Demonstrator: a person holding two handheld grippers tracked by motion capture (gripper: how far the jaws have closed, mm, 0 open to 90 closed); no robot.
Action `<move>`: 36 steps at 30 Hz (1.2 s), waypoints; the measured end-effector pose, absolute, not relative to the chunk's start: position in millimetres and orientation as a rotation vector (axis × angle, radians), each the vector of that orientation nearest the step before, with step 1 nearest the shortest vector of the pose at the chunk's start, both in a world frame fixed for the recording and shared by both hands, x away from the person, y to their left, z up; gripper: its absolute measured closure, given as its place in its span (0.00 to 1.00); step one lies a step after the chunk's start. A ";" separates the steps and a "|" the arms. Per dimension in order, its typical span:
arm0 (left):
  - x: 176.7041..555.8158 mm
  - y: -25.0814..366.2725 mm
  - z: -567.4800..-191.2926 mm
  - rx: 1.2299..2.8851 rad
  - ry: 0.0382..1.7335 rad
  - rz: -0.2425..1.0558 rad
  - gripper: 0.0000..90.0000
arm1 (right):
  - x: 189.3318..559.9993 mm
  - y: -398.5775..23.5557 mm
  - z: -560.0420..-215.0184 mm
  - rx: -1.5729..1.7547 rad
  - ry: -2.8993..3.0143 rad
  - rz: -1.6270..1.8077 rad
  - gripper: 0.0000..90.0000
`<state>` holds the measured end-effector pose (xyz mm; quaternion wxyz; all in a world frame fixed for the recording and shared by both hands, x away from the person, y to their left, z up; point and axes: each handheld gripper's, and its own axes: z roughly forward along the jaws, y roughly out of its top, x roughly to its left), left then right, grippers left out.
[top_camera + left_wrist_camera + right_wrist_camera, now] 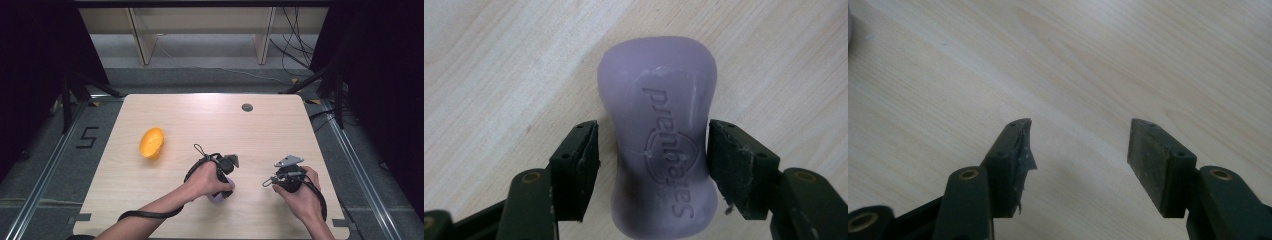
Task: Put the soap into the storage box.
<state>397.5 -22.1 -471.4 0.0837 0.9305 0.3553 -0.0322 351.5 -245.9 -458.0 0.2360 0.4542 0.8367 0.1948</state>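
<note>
Presently: grasp step on the purple soap bar (659, 145) — it lies flat on the table (260, 130), well right of the orange bowl (151, 142). Left gripper (653, 150) straddles the bar's narrow waist, right pad touching or nearly so, left pad just clear; closing comes next, by my reading. Right gripper (1078, 150) — spread wide, holding nothing, right of the bar.

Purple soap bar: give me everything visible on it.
The purple soap bar is pale lilac, matte and waxy-looking, with a pinched waist and rounded ends. A brand word and an emblem outline are pressed into its top face. It lies flat on the wooden table, near the front edge. The left gripper straddles its waist: the right pad looks to touch it, with a thin gap at the left pad. In the high view the left hand mostly covers it.
</note>
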 end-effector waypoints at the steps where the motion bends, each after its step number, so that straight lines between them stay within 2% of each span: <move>1: 397.7 -22.5 -472.4 2.784 1.056 -0.093 0.42 | 351.5 -245.8 -458.1 1.247 2.294 0.536 0.48; 15: 398.6 -28.4 -476.5 2.834 1.065 -0.076 0.53 | 351.8 -246.1 -458.8 1.251 2.301 0.539 0.48; 22: 395.3 -29.3 -476.4 2.843 1.039 -0.046 0.54 | 351.6 -245.9 -459.5 1.258 2.305 0.536 0.47; 27: 396.4 -23.8 -475.2 2.874 0.940 -0.016 0.54 | 351.7 -246.1 -459.7 1.259 2.306 0.538 0.47; 36: 392.7 -14.9 -471.7 2.778 0.967 -0.008 0.54 | 351.8 -247.1 -460.1 1.243 2.303 0.539 0.47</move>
